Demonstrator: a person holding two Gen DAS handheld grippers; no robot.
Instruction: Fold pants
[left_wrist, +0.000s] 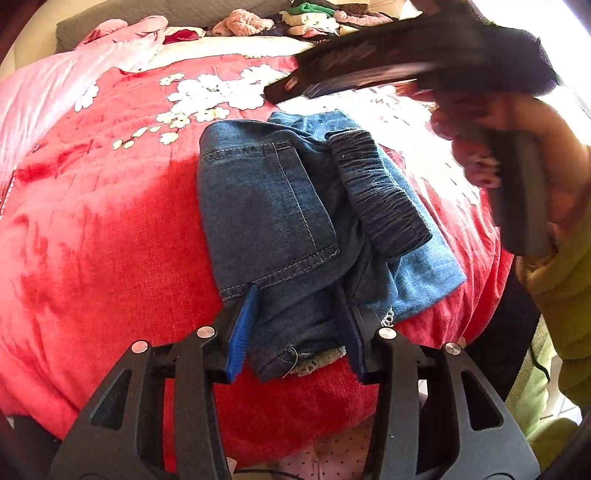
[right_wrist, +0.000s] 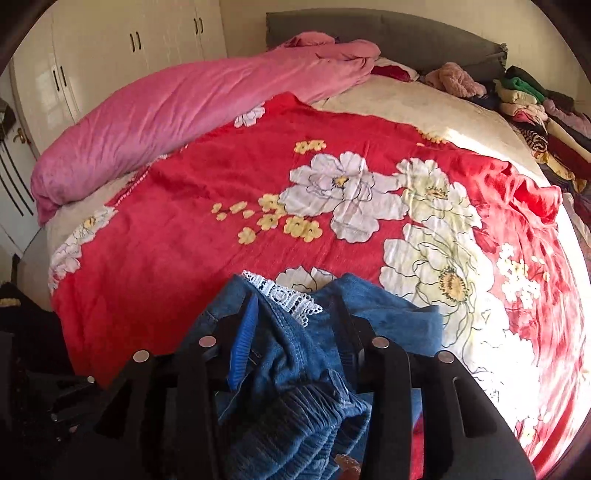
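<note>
Blue denim pants (left_wrist: 266, 206) lie folded into a compact bundle on the red flowered blanket (left_wrist: 110, 221), dark elastic waistband (left_wrist: 380, 192) on top at the right. My left gripper (left_wrist: 297, 291) straddles the bundle's near end; its pads stand just off the cloth, so it is open. A lace trim (left_wrist: 321, 360) peeks out at that end. My right gripper (left_wrist: 288, 88), blurred, hovers above the far side in a person's hand (left_wrist: 480, 147). In the right wrist view the right gripper (right_wrist: 295, 299) is open over the pants (right_wrist: 295, 369), with lace (right_wrist: 284, 295) between its fingers below.
A rolled pink duvet (right_wrist: 184, 110) lies along the bed's left side. A pile of mixed clothes (right_wrist: 535, 110) sits at the far right by the grey headboard (right_wrist: 406, 37). White wardrobe doors (right_wrist: 129, 44) stand behind. A green sleeve (left_wrist: 565, 280) is at the right edge.
</note>
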